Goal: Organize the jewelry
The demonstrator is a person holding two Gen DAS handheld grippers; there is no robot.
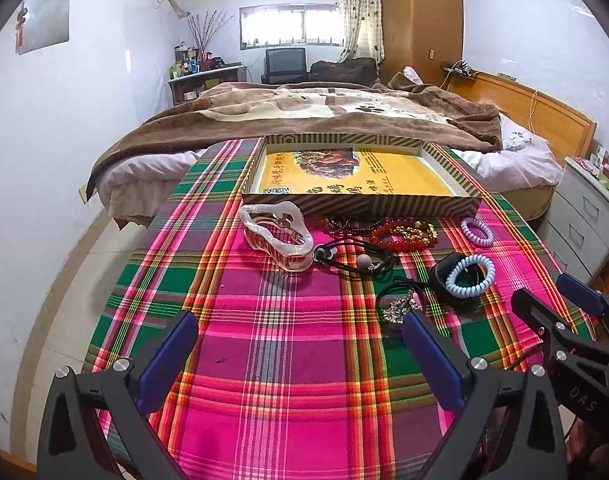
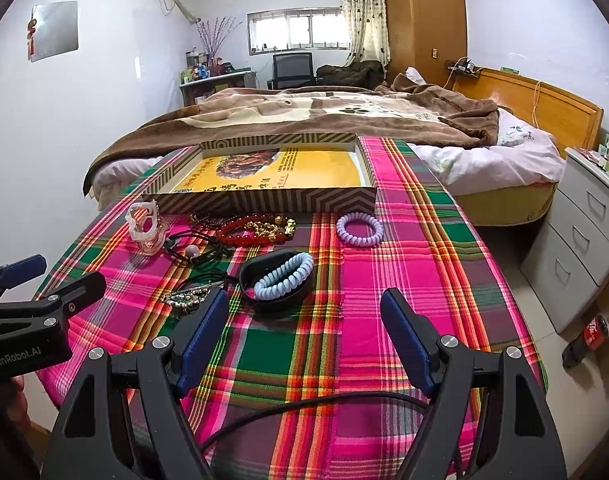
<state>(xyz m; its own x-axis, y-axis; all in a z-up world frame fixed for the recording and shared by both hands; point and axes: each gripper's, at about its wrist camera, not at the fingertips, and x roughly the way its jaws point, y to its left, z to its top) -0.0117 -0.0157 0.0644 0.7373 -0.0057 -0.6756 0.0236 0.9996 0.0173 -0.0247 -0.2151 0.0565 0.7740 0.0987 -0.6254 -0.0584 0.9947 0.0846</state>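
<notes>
The tablecloth (image 2: pixel 404 248) was woven plaid cloth, matt. The box (image 2: pixel 264 200) looked like printed cardboard with a glossy yellow sheet inside. The hair claw (image 1: pixel 276 236) was glossy, translucent plastic. The red beads (image 2: pixel 244 234) shone, smooth. The coiled hair ties (image 2: pixel 282 276) looked like smooth plastic. The blanket (image 1: pixel 304 116) looked plush.

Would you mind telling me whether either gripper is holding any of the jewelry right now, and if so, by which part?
Nothing is held. The left gripper and right gripper are both open above the plaid tablecloth, with nothing between their blue-padded fingers.
</notes>
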